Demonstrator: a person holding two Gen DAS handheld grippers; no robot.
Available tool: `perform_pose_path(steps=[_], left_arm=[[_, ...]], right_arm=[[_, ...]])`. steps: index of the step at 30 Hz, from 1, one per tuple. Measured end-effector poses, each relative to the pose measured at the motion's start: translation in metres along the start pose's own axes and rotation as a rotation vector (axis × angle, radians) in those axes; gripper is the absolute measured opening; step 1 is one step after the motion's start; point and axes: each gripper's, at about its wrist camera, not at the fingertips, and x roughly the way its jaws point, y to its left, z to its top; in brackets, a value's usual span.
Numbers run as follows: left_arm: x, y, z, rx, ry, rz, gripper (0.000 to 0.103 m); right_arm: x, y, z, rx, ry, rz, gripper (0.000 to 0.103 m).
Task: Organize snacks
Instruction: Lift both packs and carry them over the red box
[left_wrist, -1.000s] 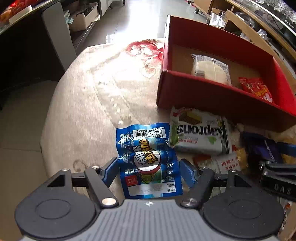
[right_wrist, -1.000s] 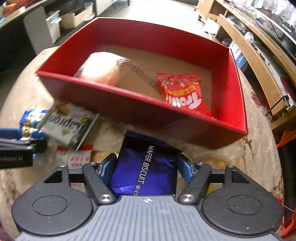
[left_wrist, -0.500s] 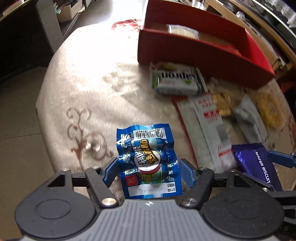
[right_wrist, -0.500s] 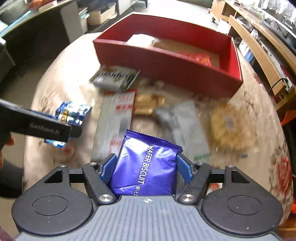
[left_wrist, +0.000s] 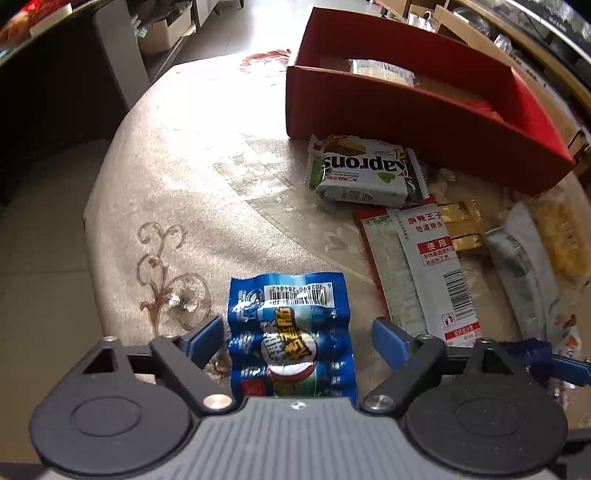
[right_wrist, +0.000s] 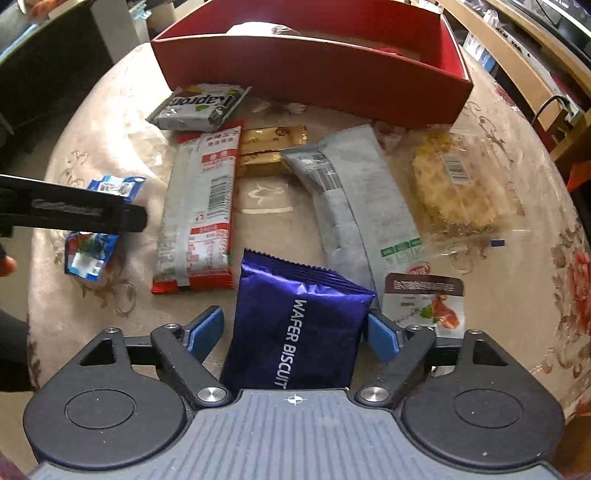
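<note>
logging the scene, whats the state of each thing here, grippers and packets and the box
left gripper: jaws opening, pads clear of the blue sausage packet between them
right gripper: jaws opening, left pad clear of the purple wafer biscuit pack, right pad at its edge
red box: open-topped, upright, some snacks inside
Kapron wafer pack: sealed, flat on table by the box
waffle bag: sealed, flat on table
</note>
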Motion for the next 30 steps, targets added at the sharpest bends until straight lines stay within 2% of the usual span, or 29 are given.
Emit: perform_pose_path(steps=[3,5,6,7,10,20,30], left_arm=[[0.004,-0.004,0.000,0.014,-0.014,0.029,0.094],[0.002,-0.003,-0.002,0.011,-0.017,0.029,0.092],[0.001,-0.003,-0.003,0.014,-0.018,0.032,0.090],[-0.001,-0.002,-0.003,0.013,-0.020,0.033,0.083],[-0.008,0.003,-0.004,0.000,-0.027,0.022,0.066],[-0.015,0.009,-0.013,-0.034,-0.023,-0.030,0.065],[-0.020,0.002,-0.022,-0.009,-0.039,-0.044,0.065]], right_arm=[[0.006,0.009,-0.002,-0.028,0.004,-0.031,0.089],[0.005,0.013,-0.003,-0.042,-0.003,-0.055,0.087],[0.005,0.014,-0.003,-0.045,-0.004,-0.057,0.083],[0.003,0.015,-0.005,-0.046,-0.007,-0.054,0.079],[0.000,0.014,-0.007,-0.036,-0.008,-0.045,0.076],[-0.021,0.013,-0.014,0.002,-0.068,-0.029,0.075],[-0.043,0.004,-0.022,0.049,-0.134,-0.034,0.075]])
